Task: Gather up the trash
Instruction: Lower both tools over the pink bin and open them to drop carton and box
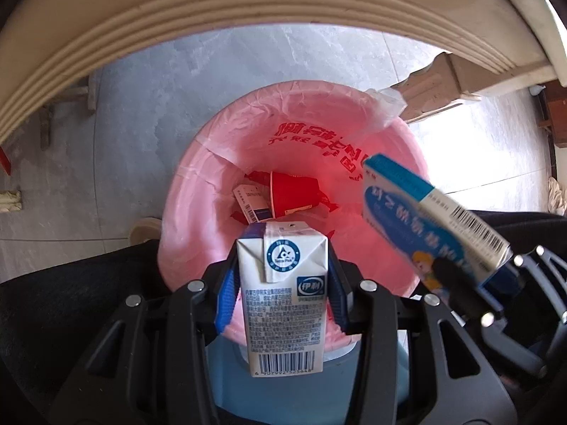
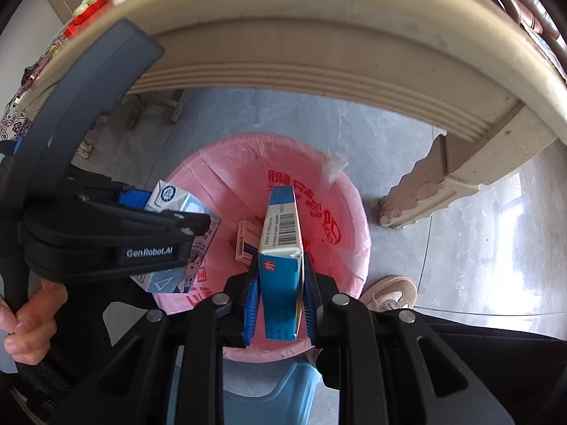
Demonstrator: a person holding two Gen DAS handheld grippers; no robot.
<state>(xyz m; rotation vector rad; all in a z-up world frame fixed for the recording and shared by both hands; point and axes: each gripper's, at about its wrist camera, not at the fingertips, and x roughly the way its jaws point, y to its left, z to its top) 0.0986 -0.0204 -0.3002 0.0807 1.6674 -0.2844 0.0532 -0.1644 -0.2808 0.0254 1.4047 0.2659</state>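
My left gripper (image 1: 282, 269) is shut on a white milk carton (image 1: 283, 304), its blue pads pressing both sides. The carton hangs upright over a blue bin lined with a pink bag (image 1: 226, 134). A red paper cup (image 1: 294, 194) and a small box (image 1: 251, 205) lie at the bottom. My right gripper (image 2: 281, 279) is shut on a flat blue-and-white box (image 2: 283, 219) with a barcode, also above the pink bag (image 2: 212, 163). The right wrist view shows the left gripper (image 2: 170, 209) at the left with the carton (image 2: 191, 265). The right gripper (image 1: 478, 276) with its box (image 1: 407, 205) appears at the right of the left wrist view.
A cream table edge (image 1: 248, 7) curves overhead, and its carved leg (image 2: 443, 184) stands just right of the bin. A person's shoe (image 2: 393, 294) rests beside the bin on the grey tiled floor (image 2: 478, 248). A hand (image 2: 28, 318) grips the left tool's handle.
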